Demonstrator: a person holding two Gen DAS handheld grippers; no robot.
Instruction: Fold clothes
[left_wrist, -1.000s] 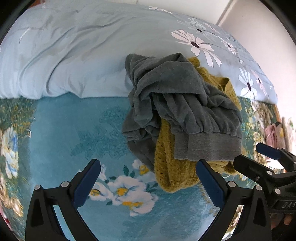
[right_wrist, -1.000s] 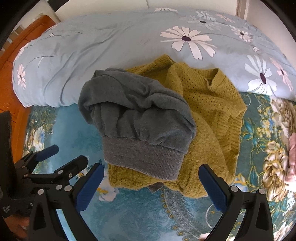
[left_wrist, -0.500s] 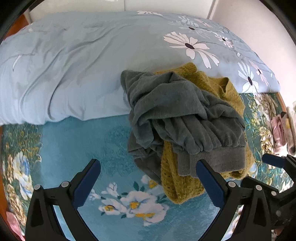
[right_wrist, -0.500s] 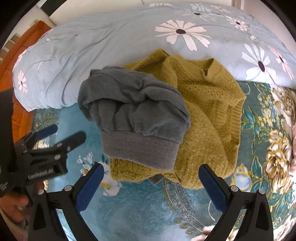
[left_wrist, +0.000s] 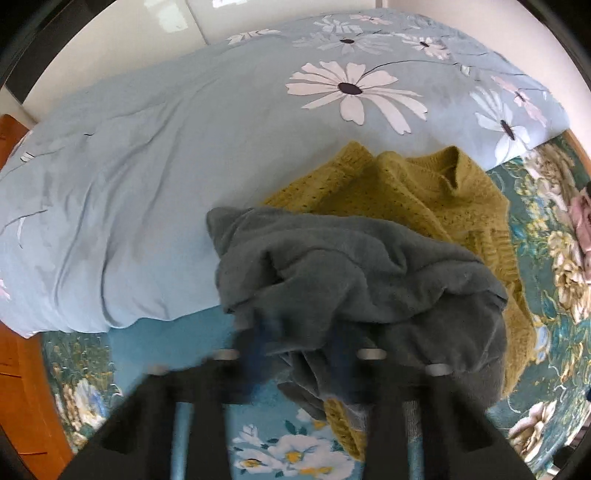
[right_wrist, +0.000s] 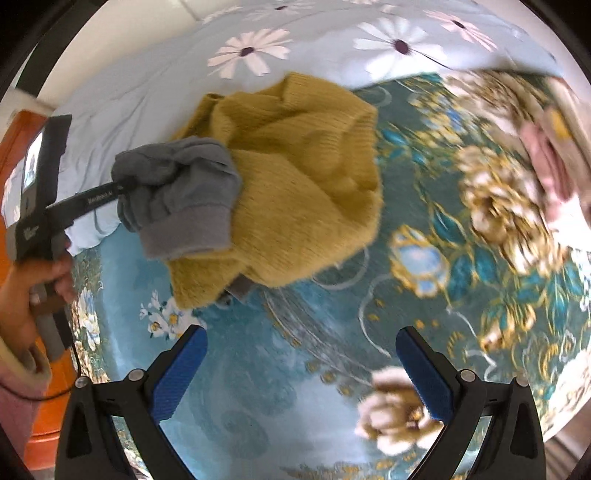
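Note:
A crumpled grey sweatshirt (left_wrist: 369, 266) lies on top of a mustard knitted sweater (left_wrist: 424, 184) on the bed. My left gripper (left_wrist: 303, 343) is blurred, its blue pads drawn close together with a fold of the grey sweatshirt between them. The right wrist view shows the same left gripper (right_wrist: 122, 186) biting into the left side of the grey sweatshirt (right_wrist: 177, 192), which rests on the mustard sweater (right_wrist: 303, 177). My right gripper (right_wrist: 301, 369) stands open over the bare floral sheet, nearer than the pile, with nothing between its fingers.
A light-blue daisy-print duvet (left_wrist: 147, 184) is bunched behind the pile. The teal floral sheet (right_wrist: 424, 258) spreads to the right. Pink clothing (right_wrist: 546, 155) lies at the far right. An orange wooden bed frame (left_wrist: 22, 387) runs along the left. A person's hand (right_wrist: 33, 288) holds the left gripper.
The left gripper has moved in onto the pile and its wide-open pads have shut on the grey sweatshirt. The right gripper has swung right and away from the pile, still open.

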